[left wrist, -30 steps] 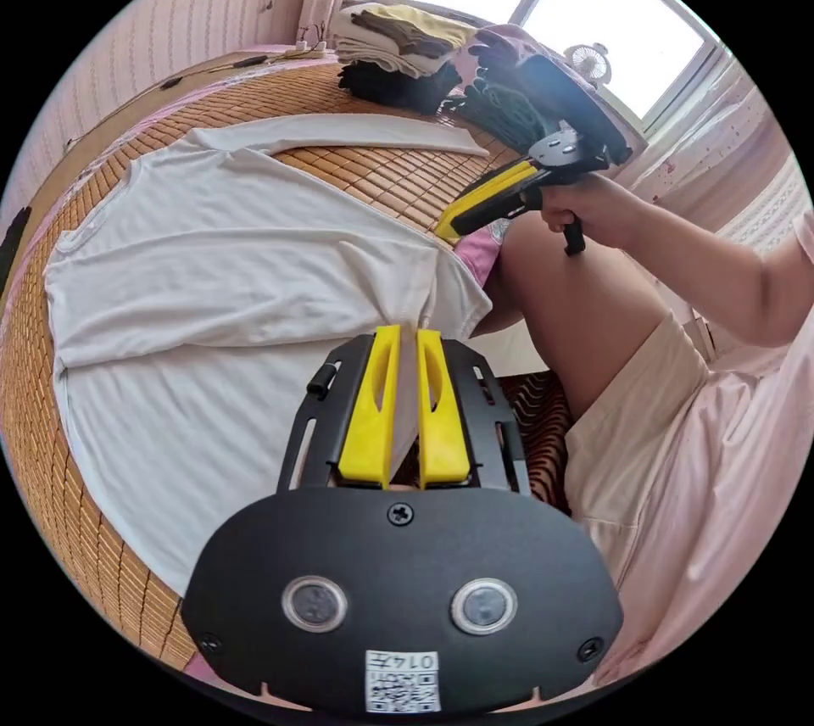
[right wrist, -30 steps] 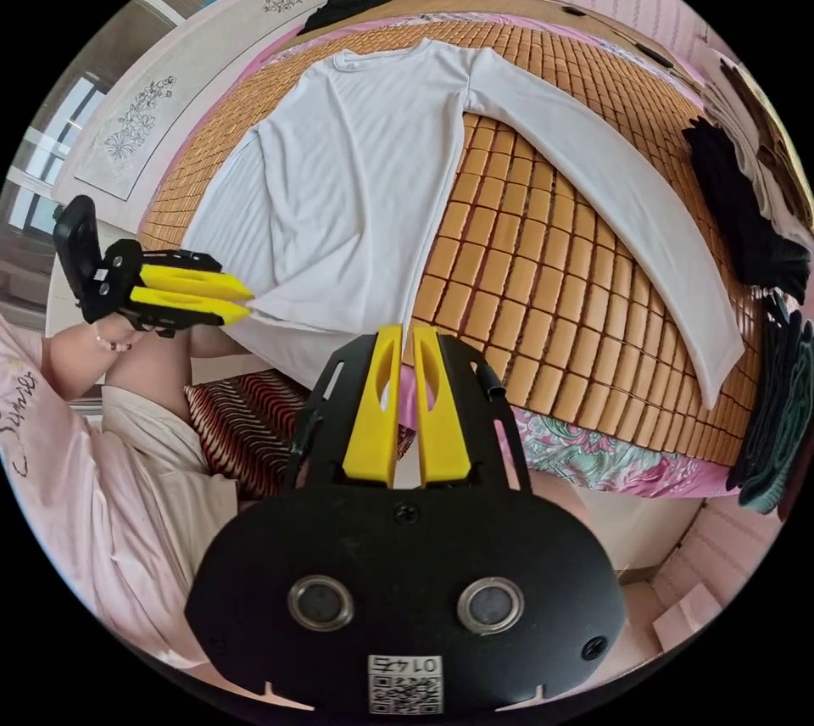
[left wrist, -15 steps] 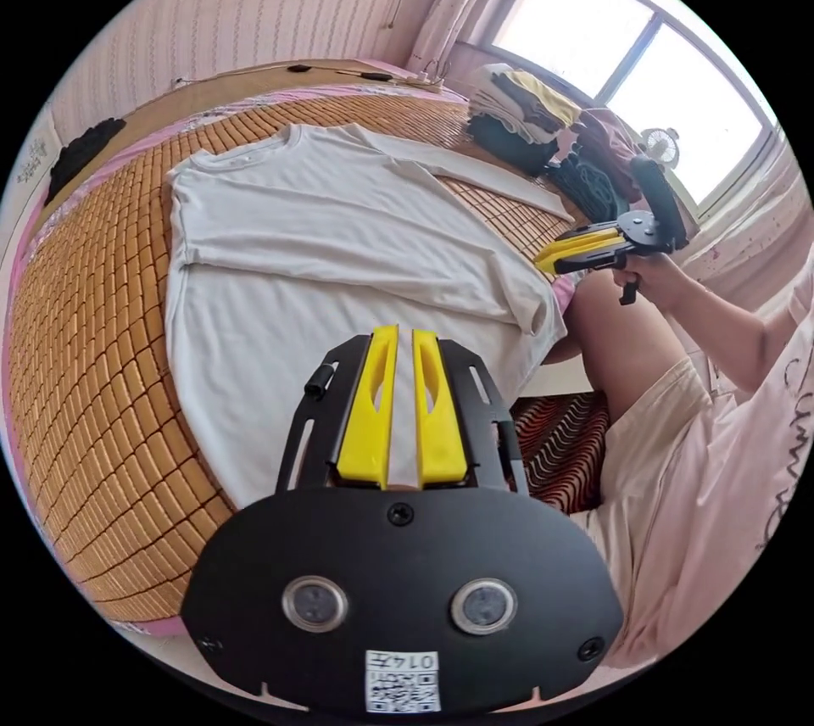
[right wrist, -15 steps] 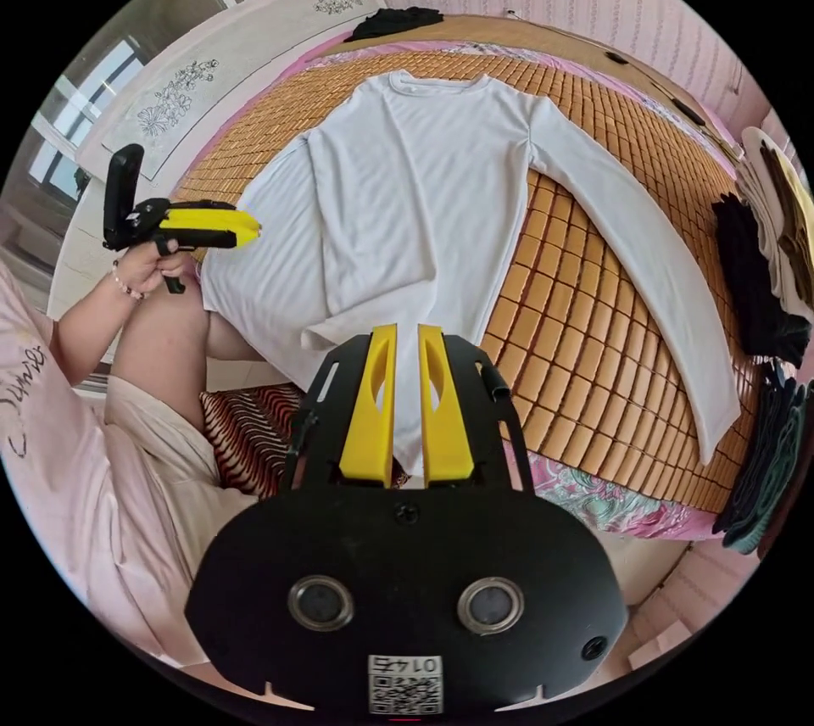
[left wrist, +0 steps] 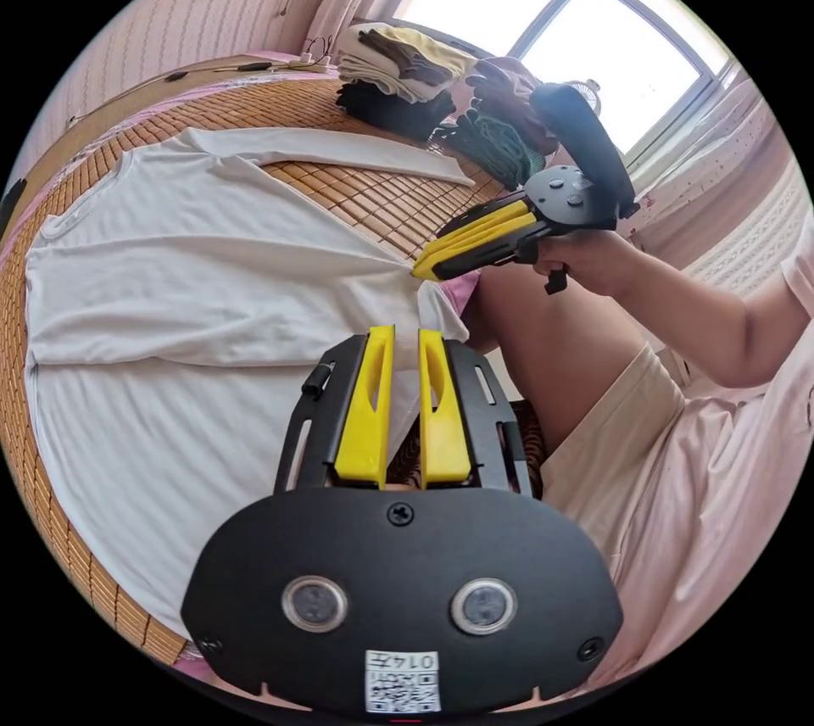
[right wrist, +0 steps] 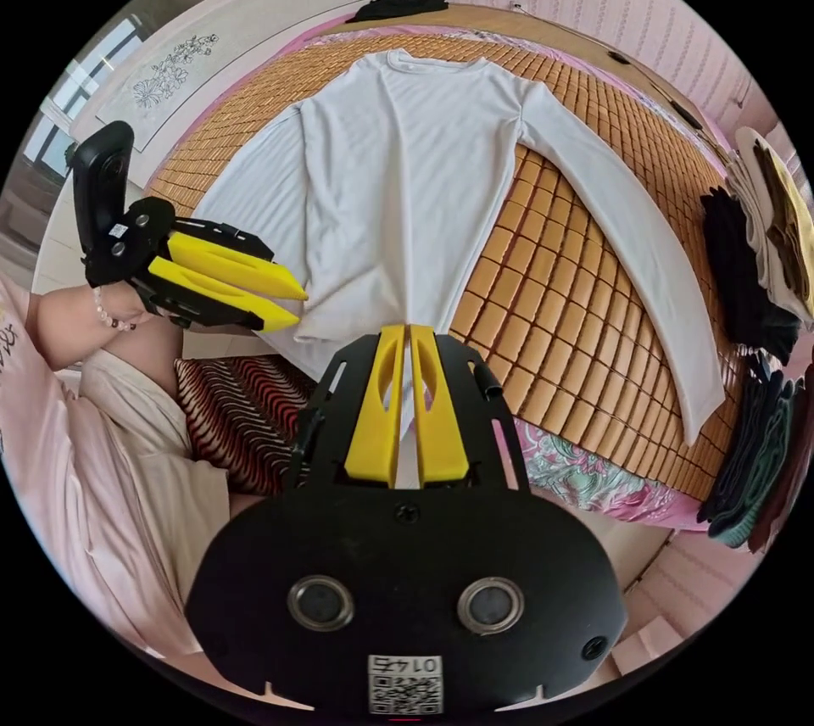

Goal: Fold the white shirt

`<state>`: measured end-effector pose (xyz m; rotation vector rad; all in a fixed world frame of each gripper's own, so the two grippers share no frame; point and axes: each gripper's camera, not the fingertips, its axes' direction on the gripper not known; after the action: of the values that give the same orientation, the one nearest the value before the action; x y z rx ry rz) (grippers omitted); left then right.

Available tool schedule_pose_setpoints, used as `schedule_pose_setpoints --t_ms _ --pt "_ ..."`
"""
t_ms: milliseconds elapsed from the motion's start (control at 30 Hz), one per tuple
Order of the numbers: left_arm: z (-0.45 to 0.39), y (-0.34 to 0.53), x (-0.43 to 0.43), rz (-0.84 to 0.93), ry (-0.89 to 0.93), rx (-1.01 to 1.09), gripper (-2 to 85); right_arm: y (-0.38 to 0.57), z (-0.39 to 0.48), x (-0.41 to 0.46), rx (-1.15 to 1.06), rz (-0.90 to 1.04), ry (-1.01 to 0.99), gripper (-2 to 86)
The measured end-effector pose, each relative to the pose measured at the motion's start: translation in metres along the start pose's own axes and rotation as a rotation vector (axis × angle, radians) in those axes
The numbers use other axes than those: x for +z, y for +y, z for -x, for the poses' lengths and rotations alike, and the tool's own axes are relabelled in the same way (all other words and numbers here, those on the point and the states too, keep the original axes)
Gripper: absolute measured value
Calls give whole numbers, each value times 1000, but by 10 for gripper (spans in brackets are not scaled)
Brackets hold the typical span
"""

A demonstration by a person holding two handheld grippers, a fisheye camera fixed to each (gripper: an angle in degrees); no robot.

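Observation:
The white long-sleeved shirt (left wrist: pixel 195 268) (right wrist: pixel 398 158) lies flat on a bamboo mat (right wrist: pixel 543 268), hem towards me. One sleeve (right wrist: pixel 644 251) stretches out over the mat. My right gripper (right wrist: pixel 408 329) has its jaws almost together on the hem's corner. In the left gripper view the right gripper (left wrist: pixel 417 270) pinches that edge, and creases run towards it. My left gripper (left wrist: pixel 407 332) hovers over the hem with a gap between its jaws. In the right gripper view the left gripper (right wrist: pixel 295 309) stands open beside the hem's other corner.
Stacks of folded clothes (left wrist: pixel 398 73) (right wrist: pixel 763 251) sit at the mat's far side by the window. A dark garment (right wrist: pixel 398 3) lies near the headboard. A person's leg (left wrist: pixel 551 353) and a striped cushion (right wrist: pixel 246 412) are at the bed's near edge.
My right gripper came down to the hem corner and its jaws closed on it. My left gripper moved back to the hem and its jaws now stand wider apart.

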<state>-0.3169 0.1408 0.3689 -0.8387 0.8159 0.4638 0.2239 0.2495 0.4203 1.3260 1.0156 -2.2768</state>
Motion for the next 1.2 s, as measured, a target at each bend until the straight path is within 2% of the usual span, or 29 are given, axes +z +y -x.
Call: schedule_pose_setpoints --t_ms 133,267,400,500,567,667,800,867,933,1033,1100,1167,1200 --pt "-15 -11 13 28 -51 22 64 20 -25 -10 77 -53 -42 -4" --pt "-22 -19 40 128 -78 17 68 33 -35 -13 155 -72 7 -3" --pt "-34 -23 48 155 -63 47 72 46 -46 -22 192 -152 40 6" --pt "-48 -31 46 168 -23 86 71 63 -67 -40 282 -338 214 37" --pt "-60 -41 43 175 -11 117 70 77 -100 -51 440 -443 367 64" --pt "-72 -62 38 177 25 162 68 107 -146 -61 680 -541 480 87" --pt "-83 -101 35 188 38 266 65 154 -179 -58 882 -583 614 119" --pt "-89 -132 38 190 -20 372 64 181 -198 -60 1023 -642 571 154" --pt "-91 -160 46 190 -83 457 64 191 -210 -63 1052 -671 520 156" --pt "-87 -215 65 181 -114 473 65 201 -231 -52 1130 -602 490 155" --pt "-82 -251 73 158 -38 374 64 203 -243 -46 1123 -564 416 155" --pt "-77 -292 80 65 162 255 61 205 -253 -41 1125 -523 395 146" --pt "-77 -300 82 41 189 240 60 206 -254 -40 1131 -512 403 141"
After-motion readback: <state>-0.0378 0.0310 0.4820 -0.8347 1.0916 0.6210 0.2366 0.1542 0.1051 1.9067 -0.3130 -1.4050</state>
